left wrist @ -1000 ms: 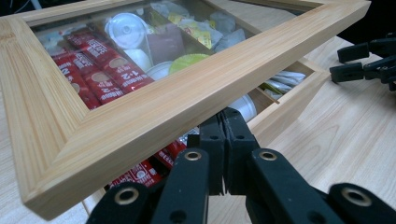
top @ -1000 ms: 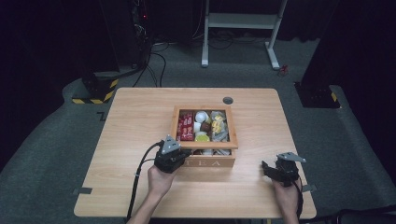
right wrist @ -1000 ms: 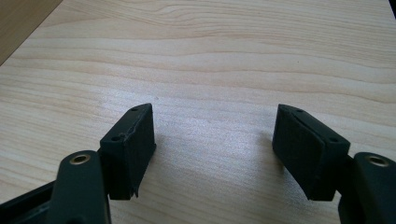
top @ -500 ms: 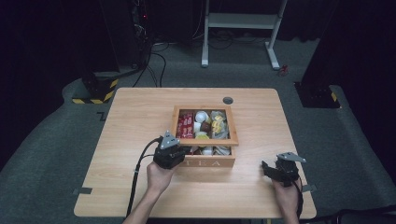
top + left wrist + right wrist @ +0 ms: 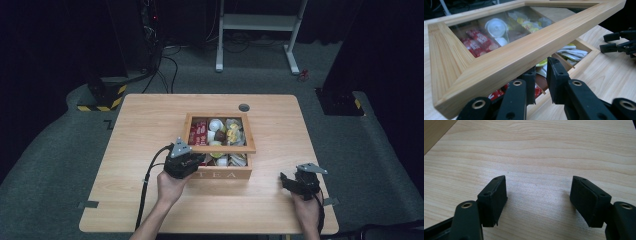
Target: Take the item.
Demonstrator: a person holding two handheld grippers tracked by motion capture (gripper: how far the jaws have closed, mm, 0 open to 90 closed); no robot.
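A wooden tea box (image 5: 225,175) marked TEA stands mid-table. Its glass-paned lid (image 5: 220,149) is tilted up at the front, over red sachets (image 5: 200,132), white cups (image 5: 216,125) and yellow packets (image 5: 232,134). My left gripper (image 5: 202,160) reaches under the lid's front left corner. In the left gripper view the lid's front rail (image 5: 499,62) lies just above my left gripper (image 5: 542,68). Its jaws have just been opening, with a narrow gap and nothing between them. My right gripper (image 5: 284,180) rests open on the bare wood right of the box, with nothing in my right gripper (image 5: 537,192).
The wooden table (image 5: 150,120) has a round cable hole (image 5: 244,107) behind the box. Past the far edge stand a white frame (image 5: 255,30) and dark equipment with cables on the grey floor. The right gripper (image 5: 619,42) also shows at the far right of the left gripper view.
The left hand has shifted very slightly at the box's front left corner, and the lid stays raised. The right gripper has not moved.
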